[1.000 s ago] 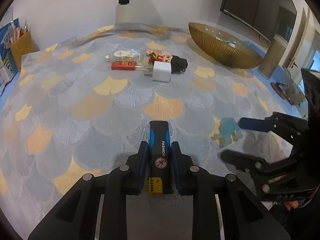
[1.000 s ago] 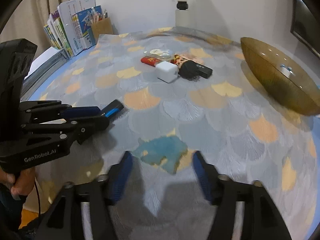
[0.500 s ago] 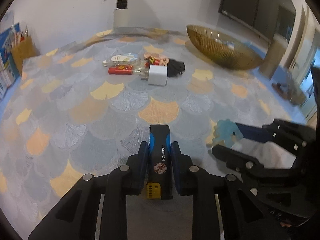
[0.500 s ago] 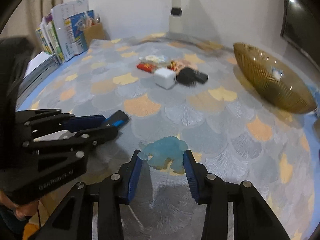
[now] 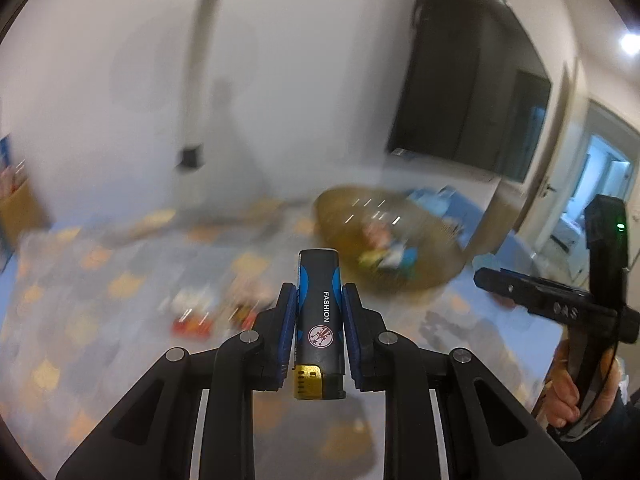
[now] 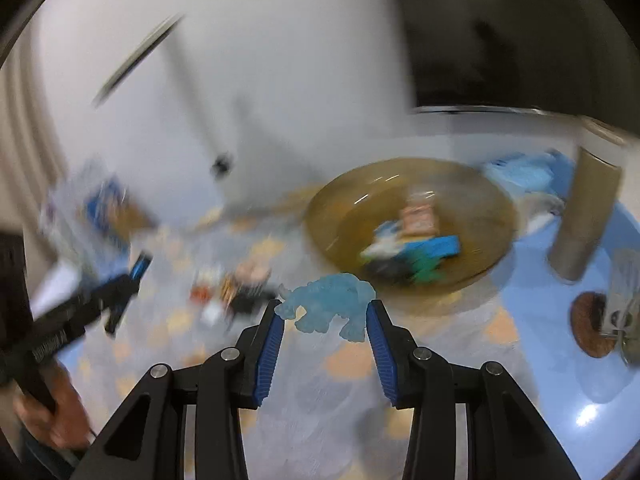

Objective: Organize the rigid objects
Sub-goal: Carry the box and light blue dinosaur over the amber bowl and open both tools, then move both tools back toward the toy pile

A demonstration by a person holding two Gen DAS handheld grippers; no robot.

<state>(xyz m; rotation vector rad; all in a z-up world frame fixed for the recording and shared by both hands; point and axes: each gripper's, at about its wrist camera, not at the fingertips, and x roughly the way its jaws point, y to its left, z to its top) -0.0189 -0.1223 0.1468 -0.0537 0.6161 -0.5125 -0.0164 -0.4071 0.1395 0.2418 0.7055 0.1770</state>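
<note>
My left gripper [image 5: 319, 300] is shut on a black-and-blue lighter [image 5: 320, 312] marked FASHION, lifted off the patterned tablecloth. In the right wrist view my right gripper [image 6: 326, 314] is shut on a translucent light-blue animal figure [image 6: 330, 306], also held in the air. A golden ribbed bowl [image 6: 472, 276] with several small items inside stands ahead of both grippers, blurred; the same bowl [image 5: 436, 276] shows in the left wrist view. The left gripper [image 6: 120, 304] appears at the left of the right wrist view, the right gripper [image 5: 520, 288] at the right of the left view.
A blurred cluster of small objects [image 6: 232, 292] lies mid-table, among them a red item [image 5: 192, 326]. A brown cylinder [image 6: 584, 216] and a round wooden coaster [image 6: 592, 328] stand right of the bowl. A holder with books [image 6: 100, 216] sits far left.
Both grippers rose from the table and tilted up toward the bowl. The right gripper closed on the blue figure and lifted it; the left lifted the lighter.
</note>
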